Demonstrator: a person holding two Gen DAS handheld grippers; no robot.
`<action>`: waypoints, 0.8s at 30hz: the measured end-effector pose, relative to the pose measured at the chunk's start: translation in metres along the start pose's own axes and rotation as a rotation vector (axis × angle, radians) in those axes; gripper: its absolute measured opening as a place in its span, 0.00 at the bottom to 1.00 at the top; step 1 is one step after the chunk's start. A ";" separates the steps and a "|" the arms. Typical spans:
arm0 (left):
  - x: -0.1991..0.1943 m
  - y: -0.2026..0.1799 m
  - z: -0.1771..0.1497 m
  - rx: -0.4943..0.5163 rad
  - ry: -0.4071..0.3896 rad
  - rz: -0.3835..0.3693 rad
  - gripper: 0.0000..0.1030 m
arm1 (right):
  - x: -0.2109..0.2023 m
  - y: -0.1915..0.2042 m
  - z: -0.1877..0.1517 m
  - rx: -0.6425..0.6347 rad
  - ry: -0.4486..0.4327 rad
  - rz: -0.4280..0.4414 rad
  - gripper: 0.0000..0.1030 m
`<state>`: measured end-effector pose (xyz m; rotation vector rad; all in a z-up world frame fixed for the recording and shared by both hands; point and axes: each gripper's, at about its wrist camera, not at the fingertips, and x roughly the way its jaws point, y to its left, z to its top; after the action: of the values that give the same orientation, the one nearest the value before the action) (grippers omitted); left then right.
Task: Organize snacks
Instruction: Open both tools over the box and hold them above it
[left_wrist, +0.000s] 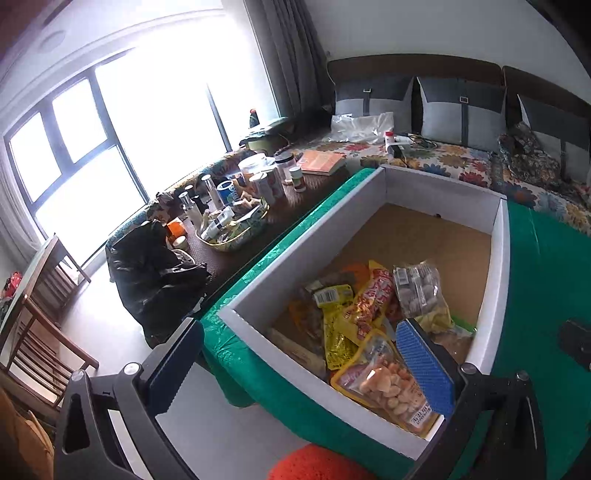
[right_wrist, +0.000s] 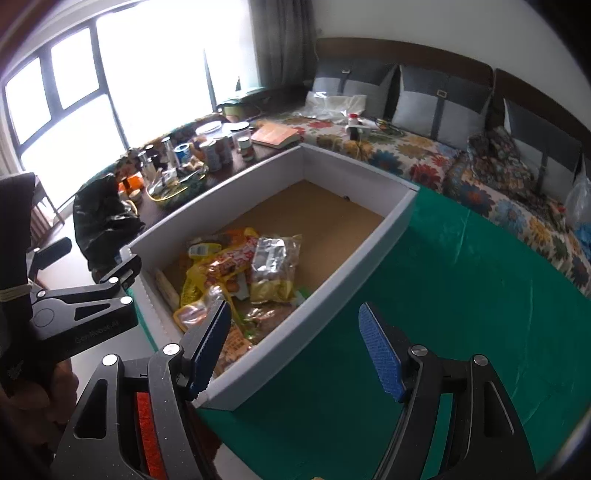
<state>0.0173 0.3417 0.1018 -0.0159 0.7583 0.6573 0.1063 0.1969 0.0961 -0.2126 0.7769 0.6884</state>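
A white cardboard box (left_wrist: 258, 291) with a brown floor sits on a green tablecloth (left_wrist: 546, 280). Several snack bags lie piled in its near end: a yellow bag (left_wrist: 336, 332), a red-and-yellow bag (left_wrist: 373, 299), a clear bag of pale round snacks (left_wrist: 417, 288) and a bag of peanuts (left_wrist: 388, 384). My left gripper (left_wrist: 299, 362) is open and empty, straddling the box's near corner. My right gripper (right_wrist: 295, 343) is open and empty over the box's (right_wrist: 354, 243) near right wall. The snack pile (right_wrist: 236, 273) shows there too, and the left gripper's body (right_wrist: 85, 302) stands at the left.
A dark side table (left_wrist: 295, 195) behind the box holds jars, bottles, a glass bowl (left_wrist: 236, 229) and a book (left_wrist: 321, 162). A black bag (left_wrist: 155, 269) sits at its left end. A floral-covered sofa (left_wrist: 461, 162) with grey cushions runs along the back. Wooden chairs (left_wrist: 37, 325) stand at the left.
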 end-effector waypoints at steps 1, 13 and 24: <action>0.000 0.001 0.001 -0.002 -0.002 0.001 1.00 | 0.000 0.002 0.001 -0.008 0.000 0.001 0.73; 0.008 0.019 0.006 -0.057 0.020 -0.050 1.00 | 0.009 0.025 0.008 -0.081 0.021 -0.002 0.73; 0.018 0.021 0.006 -0.072 0.038 -0.057 1.00 | 0.018 0.031 0.012 -0.093 0.043 0.006 0.73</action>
<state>0.0185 0.3696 0.0992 -0.1158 0.7674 0.6310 0.1029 0.2347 0.0937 -0.3101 0.7875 0.7283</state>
